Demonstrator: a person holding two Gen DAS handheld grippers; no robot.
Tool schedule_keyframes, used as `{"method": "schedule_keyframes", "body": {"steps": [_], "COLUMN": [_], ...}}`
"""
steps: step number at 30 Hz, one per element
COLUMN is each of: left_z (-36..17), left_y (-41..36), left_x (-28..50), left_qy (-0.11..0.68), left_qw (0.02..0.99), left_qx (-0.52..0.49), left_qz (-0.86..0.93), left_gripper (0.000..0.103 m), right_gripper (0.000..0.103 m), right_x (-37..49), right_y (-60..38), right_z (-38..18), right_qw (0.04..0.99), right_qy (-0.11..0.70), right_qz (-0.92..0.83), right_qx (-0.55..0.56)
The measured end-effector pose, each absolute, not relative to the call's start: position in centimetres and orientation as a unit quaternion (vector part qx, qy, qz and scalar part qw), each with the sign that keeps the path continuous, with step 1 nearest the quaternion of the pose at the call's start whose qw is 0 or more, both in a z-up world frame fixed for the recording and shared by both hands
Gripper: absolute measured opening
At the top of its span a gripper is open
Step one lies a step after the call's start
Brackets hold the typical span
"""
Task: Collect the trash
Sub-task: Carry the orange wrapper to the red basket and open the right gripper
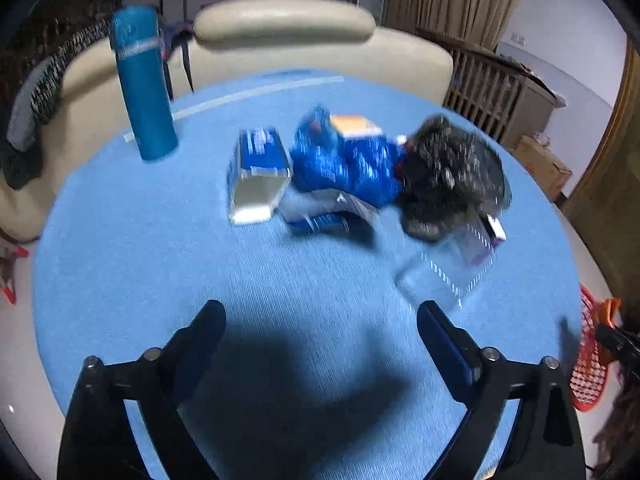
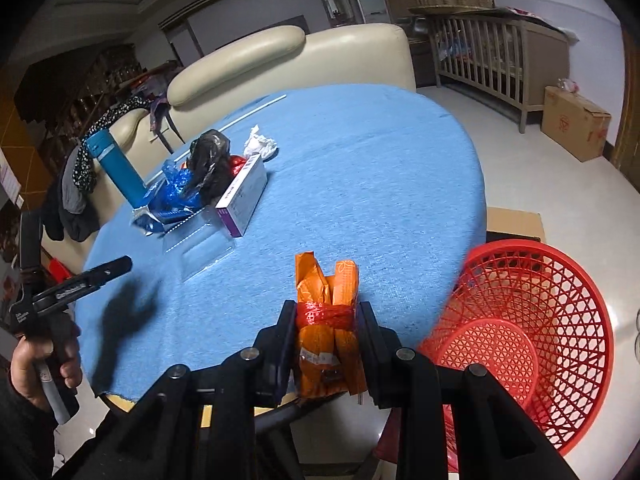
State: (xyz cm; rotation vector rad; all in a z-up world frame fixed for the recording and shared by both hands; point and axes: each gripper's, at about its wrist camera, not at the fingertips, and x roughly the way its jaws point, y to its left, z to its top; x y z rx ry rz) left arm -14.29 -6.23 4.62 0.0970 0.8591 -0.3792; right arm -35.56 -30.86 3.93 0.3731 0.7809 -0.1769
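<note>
Here your right claw (image 2: 326, 334) pinched the light, crushable orange wrapper (image 2: 326, 296) at its banded waist, beside the red basket (image 2: 532, 332), while your left claw (image 1: 320, 322) gaped empty.

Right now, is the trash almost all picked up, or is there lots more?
Lots more. Nothing shows inside the red basket yet. The right hand-held gripper is squeezing an orange wrapper near it. The left hand-held gripper is open and empty above the table. Still on the blue tablecloth: black bag, blue wrappers, purple-and-white box, clear plastic tray and crumpled tissue.
</note>
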Motion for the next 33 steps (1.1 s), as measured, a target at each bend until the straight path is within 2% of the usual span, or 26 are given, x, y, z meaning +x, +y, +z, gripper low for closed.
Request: {"method": "schedule_keyframes", "body": {"steps": [7,12,16,18,20,26,33], "left_z": [4.6,3.1,0.0,0.0,0.6,0.7,3.1], "left_y": [-9.5,-11.1,-12.3,-12.6,-12.7,-11.2,-7.9], "left_x": [-10.1,-6.2,-3.2,-3.2,-3.5,-3.9,-6.9], "left_qy": [0.421,0.464,0.537,0.527,0.506,0.505,0.466], "left_qw": [0.885,0.865,0.829,0.835,0.845,0.843,0.868], "left_qx": [0.101,0.100,0.082,0.082,0.083,0.068,0.033], "left_qz": [-0.173,-0.162,-0.134,-0.133,-0.152,-0.173,-0.166], "left_gripper": [0.096,0.096,0.099,0.099,0.074,0.069,0.069], "right_gripper": [0.031,0.031,0.031,0.031,0.031,0.031,0.031], "right_x": [-34.9,-34.0,-33.2,-32.9,-32.7,-32.2,-33.3], "right_y": [-30.9,-31.5,-31.9,-32.0,-32.1,-32.2,-32.3], "right_z": [3.1,2.3,2.0,1.9,1.9,1.9,3.1], "right_qw": [0.900,0.894,0.891,0.890,0.890,0.889,0.895], "right_qy": [0.385,0.394,0.399,0.401,0.402,0.404,0.388], "right_qz": [-0.082,-0.084,-0.084,-0.084,-0.084,-0.082,-0.092], "right_qx": [0.187,0.195,0.198,0.199,0.200,0.199,0.198]}}
